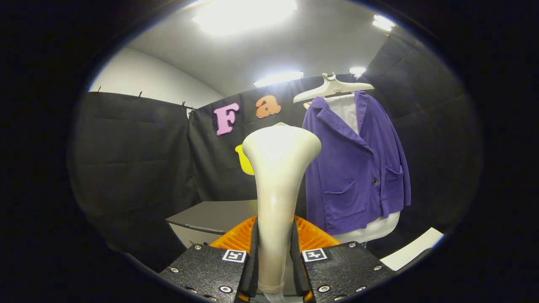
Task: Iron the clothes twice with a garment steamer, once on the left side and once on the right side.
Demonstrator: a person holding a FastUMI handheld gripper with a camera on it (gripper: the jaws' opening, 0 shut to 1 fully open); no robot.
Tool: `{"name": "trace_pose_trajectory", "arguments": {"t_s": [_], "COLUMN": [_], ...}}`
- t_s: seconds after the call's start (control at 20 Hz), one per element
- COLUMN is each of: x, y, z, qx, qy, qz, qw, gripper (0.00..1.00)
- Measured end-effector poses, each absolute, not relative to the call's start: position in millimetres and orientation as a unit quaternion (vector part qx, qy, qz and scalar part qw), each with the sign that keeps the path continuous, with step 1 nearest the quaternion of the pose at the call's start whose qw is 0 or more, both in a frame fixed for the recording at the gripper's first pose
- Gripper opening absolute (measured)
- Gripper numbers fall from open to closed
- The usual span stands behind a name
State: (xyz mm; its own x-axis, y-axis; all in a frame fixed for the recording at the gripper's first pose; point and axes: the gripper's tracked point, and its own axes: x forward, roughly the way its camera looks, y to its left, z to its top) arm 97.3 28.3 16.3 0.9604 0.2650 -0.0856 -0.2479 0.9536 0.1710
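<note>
Black-cloth booth with a purple jacket on a hanger, and a garment steamer clamped in the gripper.

Black cloth walls enclose the booth beneath a pale ceiling with bright light panels. A low grey tabletop stands against the back cloth, one corner pointing toward the gripper. To its right hangs the purple corduroy jacket, over a white garment on a white plastic hanger, front facing out, buttoned, with two patch pockets. The gripper is closed tight on the neck of the cream plastic garment steamer head, both fingers pressing its sides; the flared head rises upright ahead of the fingers, just left of the jacket and short of it.
</note>
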Motion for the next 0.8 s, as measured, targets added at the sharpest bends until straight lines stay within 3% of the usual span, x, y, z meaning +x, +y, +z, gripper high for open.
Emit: {"name": "trace_pose_trajectory", "arguments": {"t_s": [0.8], "x": [252], "y": [-30], "z": [122], "qx": [0.065], "qy": [-0.031], "qz": [0.093], "qw": [0.993], "gripper": [0.34]}}
